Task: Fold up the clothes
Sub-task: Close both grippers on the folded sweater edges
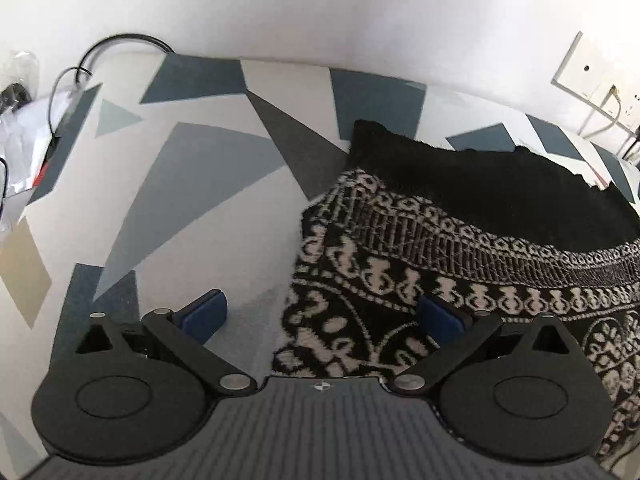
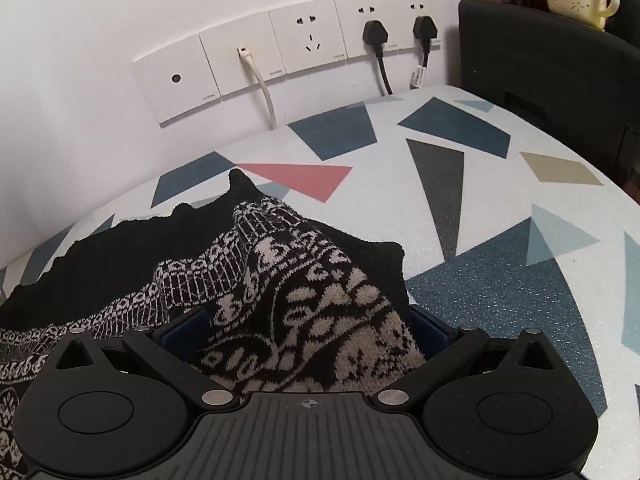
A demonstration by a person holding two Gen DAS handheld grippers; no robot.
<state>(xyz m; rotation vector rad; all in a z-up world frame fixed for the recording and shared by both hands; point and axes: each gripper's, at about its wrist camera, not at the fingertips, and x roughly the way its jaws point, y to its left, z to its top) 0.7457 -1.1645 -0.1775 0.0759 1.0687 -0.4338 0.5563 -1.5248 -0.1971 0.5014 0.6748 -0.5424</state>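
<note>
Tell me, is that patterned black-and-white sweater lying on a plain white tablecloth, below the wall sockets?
Not plain: the tablecloth carries blue, grey, pink and tan geometric shapes, as the right wrist view shows. The patterned black-and-white sweater does lie on it, below the wall sockets.

Your bench (image 1: 208, 184), white with blue, grey and pink triangles, carries one black-and-cream patterned knit garment (image 1: 400, 280); it lies bunched under and ahead of both pairs of fingers.

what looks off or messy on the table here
The sweater lies rumpled, its black edge ragged against the patterned tablecloth, not yet a neat fold. Nothing looks spilled or damaged.
</note>
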